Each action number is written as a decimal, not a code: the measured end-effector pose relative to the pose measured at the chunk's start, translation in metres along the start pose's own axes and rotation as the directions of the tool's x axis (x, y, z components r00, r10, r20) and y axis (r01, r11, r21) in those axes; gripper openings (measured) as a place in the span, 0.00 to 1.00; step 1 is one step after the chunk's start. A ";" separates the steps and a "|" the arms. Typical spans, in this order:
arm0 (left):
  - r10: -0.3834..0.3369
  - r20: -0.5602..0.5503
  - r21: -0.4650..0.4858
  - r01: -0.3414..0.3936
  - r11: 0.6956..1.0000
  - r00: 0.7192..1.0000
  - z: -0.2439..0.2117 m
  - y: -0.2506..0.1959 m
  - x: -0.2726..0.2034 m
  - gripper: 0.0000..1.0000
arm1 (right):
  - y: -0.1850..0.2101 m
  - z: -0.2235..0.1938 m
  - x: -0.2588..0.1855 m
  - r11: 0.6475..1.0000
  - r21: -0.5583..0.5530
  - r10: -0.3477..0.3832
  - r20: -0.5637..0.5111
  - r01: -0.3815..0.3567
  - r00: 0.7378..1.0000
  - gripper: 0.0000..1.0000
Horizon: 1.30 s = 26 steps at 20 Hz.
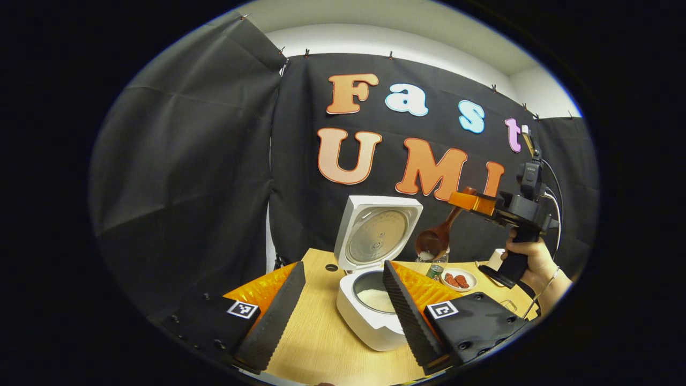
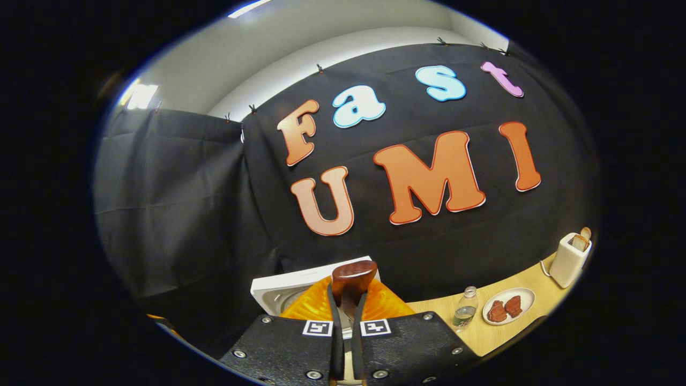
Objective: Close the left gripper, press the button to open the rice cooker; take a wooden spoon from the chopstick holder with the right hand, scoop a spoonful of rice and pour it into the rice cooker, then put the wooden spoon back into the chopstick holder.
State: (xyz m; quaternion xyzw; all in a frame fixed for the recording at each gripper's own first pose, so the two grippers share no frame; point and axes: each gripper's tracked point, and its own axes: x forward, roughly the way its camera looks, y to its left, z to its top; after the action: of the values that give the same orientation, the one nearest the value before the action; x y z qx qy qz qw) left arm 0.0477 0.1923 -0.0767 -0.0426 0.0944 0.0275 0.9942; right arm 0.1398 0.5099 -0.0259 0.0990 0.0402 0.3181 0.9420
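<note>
Cooker (image 1: 375,316) lid is open ahead of my spread left gripper (image 1: 343,305). My right gripper (image 2: 345,321) clenches the spoon (image 1: 437,236), rice-loaded, above the cooker. Left: pour, return spoon to the holder.

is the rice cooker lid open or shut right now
Open. In the left gripper view the rice cooker has its lid standing upright behind the pot, with rice visible inside.

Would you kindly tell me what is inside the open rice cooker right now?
The rice cooker holds a layer of white rice in its inner pot. The left gripper's finger covers the pot's right side, so nothing there can be judged.
</note>
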 end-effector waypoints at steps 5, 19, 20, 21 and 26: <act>0.007 0.002 -0.006 -0.007 1.000 1.000 0.001 0.002 -0.004 0.99 | 0.012 -0.005 -0.002 0.996 -0.084 0.041 -0.010 -0.042 0.999 0.05; 0.025 0.007 -0.019 -0.025 1.000 1.000 0.002 0.004 -0.009 0.99 | 0.006 0.000 -0.020 0.988 -0.140 0.062 0.002 -0.061 0.998 0.05; 0.031 0.014 -0.020 -0.031 0.999 0.999 0.005 0.006 -0.009 0.99 | -0.003 0.004 -0.021 0.990 -0.131 0.050 0.008 -0.049 0.999 0.05; 0.033 0.017 -0.021 -0.032 0.999 0.999 0.007 0.005 -0.009 1.00 | -0.011 0.007 -0.025 0.992 -0.123 0.037 0.012 -0.035 0.999 0.05; 0.038 0.017 0.001 -0.038 0.999 0.999 0.010 0.002 -0.006 1.00 | -0.066 0.013 -0.045 0.995 -0.088 -0.044 0.010 0.044 0.999 0.05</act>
State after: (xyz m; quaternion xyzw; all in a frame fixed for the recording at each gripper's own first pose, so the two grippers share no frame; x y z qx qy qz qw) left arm 0.0438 0.1950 -0.0662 -0.0398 0.0869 0.0468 0.9943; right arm 0.1449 0.4286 -0.0262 0.0579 0.0244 0.2983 0.9524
